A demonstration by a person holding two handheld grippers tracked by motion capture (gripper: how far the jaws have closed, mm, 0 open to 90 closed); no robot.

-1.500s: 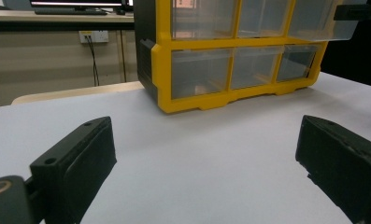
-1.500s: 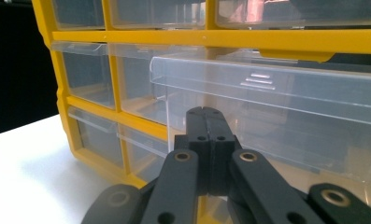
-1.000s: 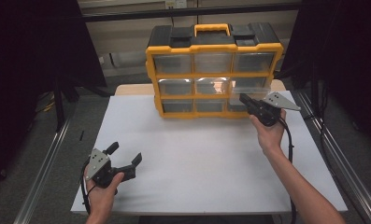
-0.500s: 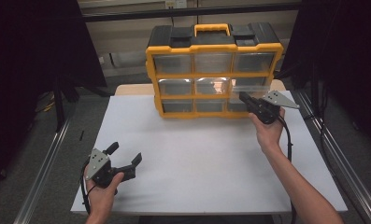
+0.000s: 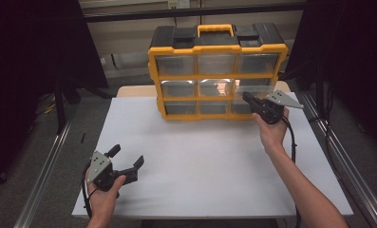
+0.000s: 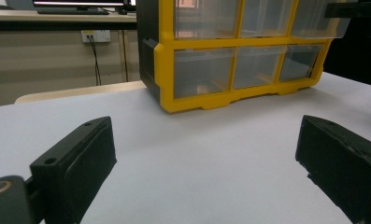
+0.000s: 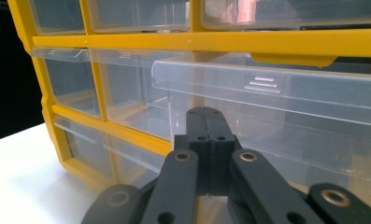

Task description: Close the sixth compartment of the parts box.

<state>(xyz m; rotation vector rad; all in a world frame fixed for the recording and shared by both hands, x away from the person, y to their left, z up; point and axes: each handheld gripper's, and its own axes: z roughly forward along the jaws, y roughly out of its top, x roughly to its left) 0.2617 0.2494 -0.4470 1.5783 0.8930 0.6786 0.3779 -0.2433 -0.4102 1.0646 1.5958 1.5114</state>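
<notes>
Now the right gripper, jaws pressed together, sits against the clear middle-right drawer of the yellow organizer, apparently working that part-open drawer, while the left gripper rests spread wide on the white surface.

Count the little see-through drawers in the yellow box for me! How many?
9 drawers in the yellow box: three along the top row, three across the middle, three along the bottom. The right gripper partly covers those at the right.

No text, label, brand or number can be read on the yellow organizer or on anything around it.
</notes>
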